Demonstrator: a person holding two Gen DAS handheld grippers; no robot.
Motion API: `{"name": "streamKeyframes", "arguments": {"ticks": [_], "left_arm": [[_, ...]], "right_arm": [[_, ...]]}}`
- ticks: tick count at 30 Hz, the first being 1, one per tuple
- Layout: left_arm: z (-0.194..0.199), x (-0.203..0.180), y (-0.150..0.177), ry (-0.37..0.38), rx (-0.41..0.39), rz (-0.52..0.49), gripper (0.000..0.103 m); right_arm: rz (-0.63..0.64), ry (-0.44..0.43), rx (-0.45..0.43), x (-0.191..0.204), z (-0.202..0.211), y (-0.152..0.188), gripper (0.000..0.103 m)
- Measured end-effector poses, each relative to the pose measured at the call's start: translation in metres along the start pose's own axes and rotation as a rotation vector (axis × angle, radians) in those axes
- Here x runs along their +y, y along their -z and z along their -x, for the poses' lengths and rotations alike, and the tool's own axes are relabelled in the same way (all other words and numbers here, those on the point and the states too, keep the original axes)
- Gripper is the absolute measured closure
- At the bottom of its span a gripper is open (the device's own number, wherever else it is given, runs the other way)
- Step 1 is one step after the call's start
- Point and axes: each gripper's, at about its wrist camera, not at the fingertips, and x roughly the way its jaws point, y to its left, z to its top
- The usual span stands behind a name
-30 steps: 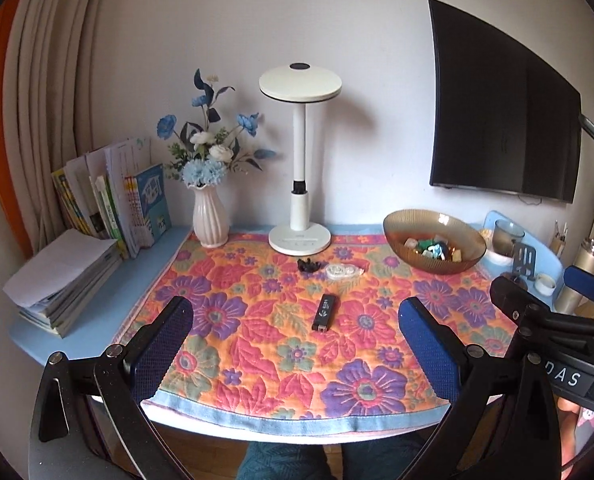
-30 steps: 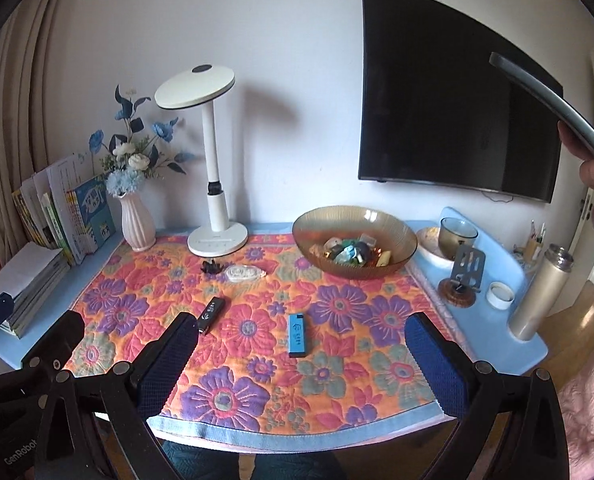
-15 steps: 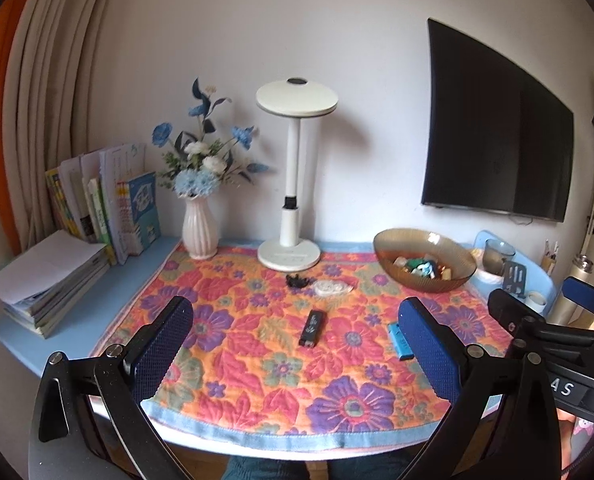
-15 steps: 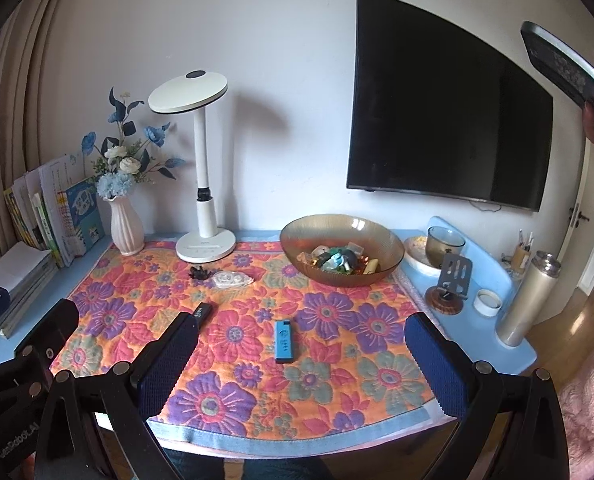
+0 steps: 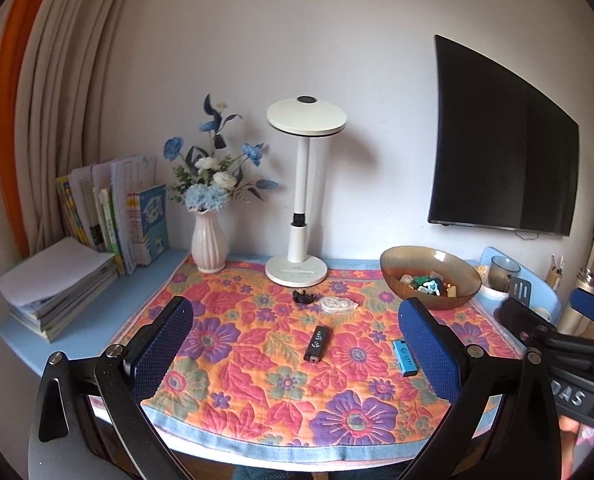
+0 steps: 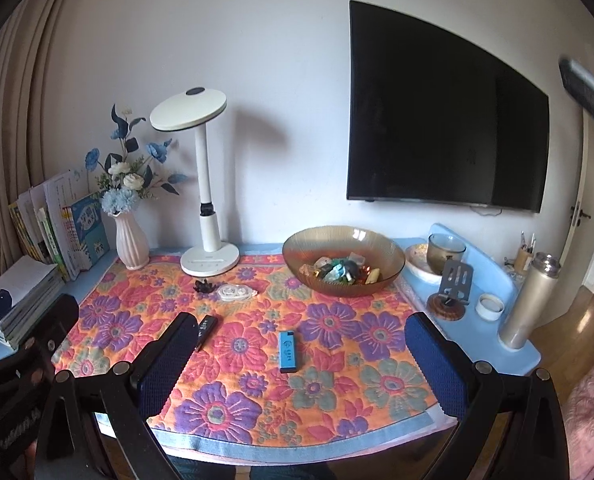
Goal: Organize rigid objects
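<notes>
- Left gripper point(image 5: 297, 344): jaws spread wide, gripping nothing, above floral mat point(image 5: 257, 376).
- Right gripper point(image 6: 303, 360): jaws spread, empty.
- Black lighter point(image 5: 317, 343), blue lighter point(image 6: 288, 351) flat on mat, apart.

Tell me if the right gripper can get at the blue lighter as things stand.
Probably yes. The right gripper is open and empty, and the blue lighter lies flat on the mat between its fingers' line of sight, with nothing on or beside it. The bowl sits well behind.

Home study: desk lamp point(image 5: 305, 196), books point(image 5: 113, 216), wall television point(image 6: 445, 120).
</notes>
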Motion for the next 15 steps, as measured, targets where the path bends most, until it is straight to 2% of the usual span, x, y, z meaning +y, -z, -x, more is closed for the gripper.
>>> {"name": "streamKeyframes", "arguments": {"ticks": [6, 15], "left_arm": [[-0.001, -0.007, 0.000, 0.013, 0.027, 0.030, 0.001], [0.006, -0.044, 0.001, 0.009, -0.018, -0.068, 0.001]], "right_arm": [[-0.003, 0.011, -0.038, -0.011, 0.011, 0.002, 0.000], [-0.076, 0.005, -0.026, -0.048, 0.008, 0.007, 0.000]]}}
